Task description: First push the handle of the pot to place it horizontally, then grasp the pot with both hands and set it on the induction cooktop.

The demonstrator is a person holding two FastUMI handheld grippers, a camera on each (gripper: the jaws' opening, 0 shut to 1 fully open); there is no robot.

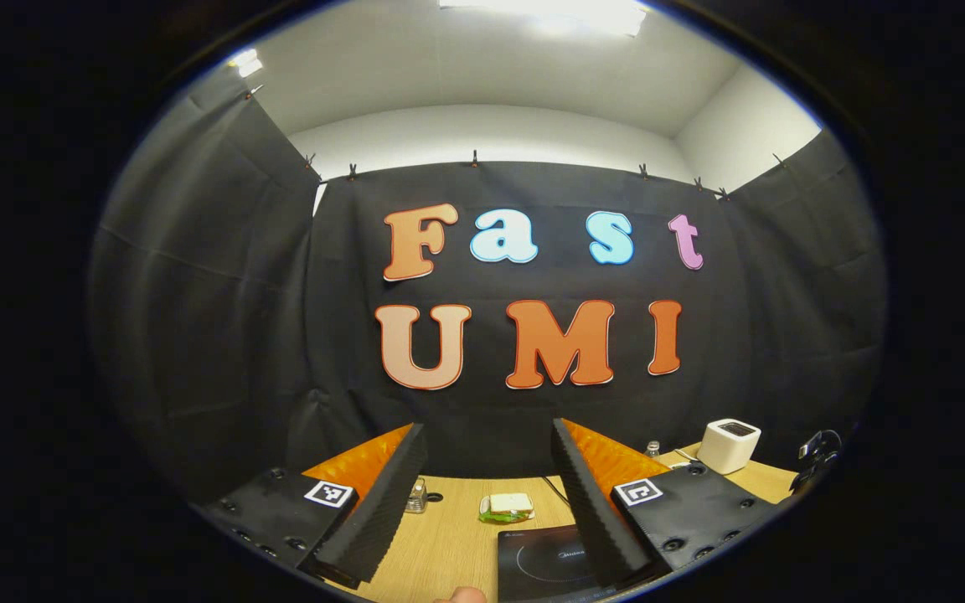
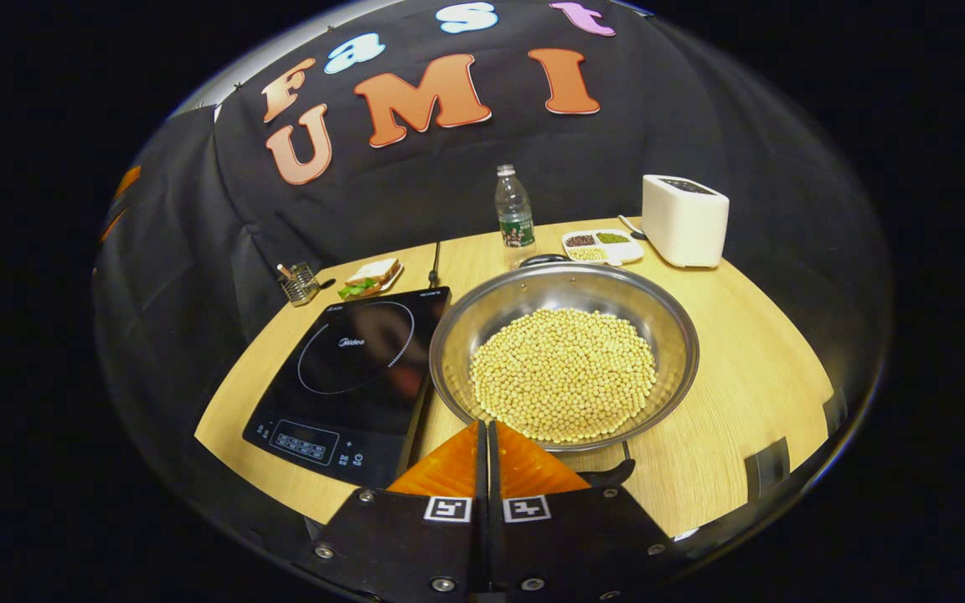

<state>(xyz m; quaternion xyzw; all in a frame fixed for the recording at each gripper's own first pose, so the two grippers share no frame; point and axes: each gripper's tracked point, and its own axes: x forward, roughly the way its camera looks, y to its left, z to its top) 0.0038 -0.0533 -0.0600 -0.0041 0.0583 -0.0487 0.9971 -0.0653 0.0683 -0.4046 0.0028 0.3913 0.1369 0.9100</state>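
My right gripper (image 2: 483, 435) has its fingers pressed together with nothing between them, and its tips sit right at the near rim of the pot (image 2: 565, 356), which lies straight ahead of it, just past the fingertips. The pot is a wide steel bowl full of pale beans (image 2: 565, 373), resting on the wooden surface (image 2: 750, 368). Its near handle (image 2: 612, 474) shows as a dark loop just to the right of my fingertips, low against the rim; a far handle (image 2: 543, 260) peeks over the opposite rim, so the handle axis runs roughly away from me, along my fingers, not across them. I judge that this is the thing to fix first: a sideways push on the near handle should swing that axis crosswise.

The cooktop (image 2: 348, 373) lies ahead and to the left of this gripper, its edge touching or just beside the pot's left rim; I cannot tell which.

My left gripper (image 1: 489, 494) is spread wide and empty, held higher and pointed at the back wall. Below and between its fingers I see the surface and a corner of the cooktop (image 1: 545, 561). I judge the right gripper the nearer one to the handle, so the push falls to it.
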